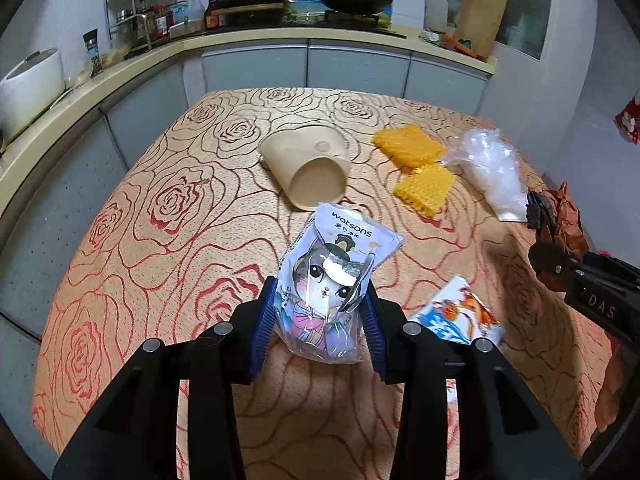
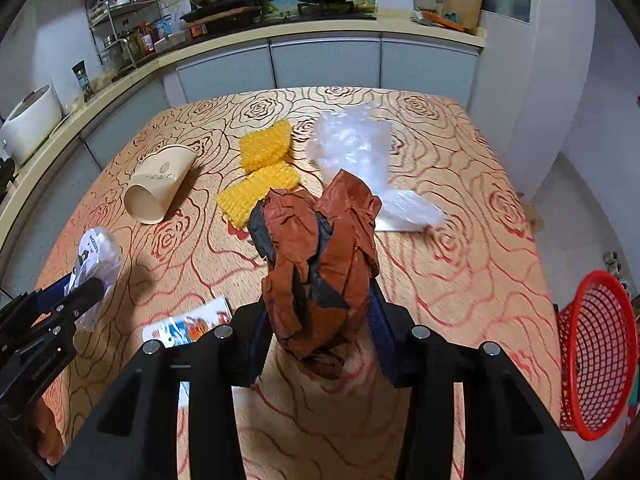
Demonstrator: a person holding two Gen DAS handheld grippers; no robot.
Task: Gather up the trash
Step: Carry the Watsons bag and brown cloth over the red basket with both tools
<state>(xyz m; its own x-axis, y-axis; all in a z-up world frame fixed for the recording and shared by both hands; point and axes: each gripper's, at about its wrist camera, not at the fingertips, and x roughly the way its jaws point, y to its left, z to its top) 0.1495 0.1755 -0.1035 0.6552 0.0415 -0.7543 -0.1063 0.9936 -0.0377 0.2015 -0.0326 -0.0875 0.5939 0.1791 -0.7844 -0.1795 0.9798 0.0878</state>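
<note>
The left gripper [image 1: 320,320] is closed on a clear packet [image 1: 332,280] (a cartoon cat is printed on it), lifted above the table [image 1: 160,280]. At its twelve o'clock a paper cup [image 1: 308,168] lies on its side. The right gripper [image 2: 320,320] is clamped on a crumpled brown paper [image 2: 320,264]. A red basket [image 2: 596,356] stands at its three o'clock, beside the table.

A rose-patterned cloth covers the table [image 1: 168,216]; beyond its far edge grey cabinets [image 1: 352,68] carry a cream counter [image 2: 320,30] with a wok [image 1: 354,0], wire rack [image 2: 116,12] and white walls [image 2: 568,92]
</note>
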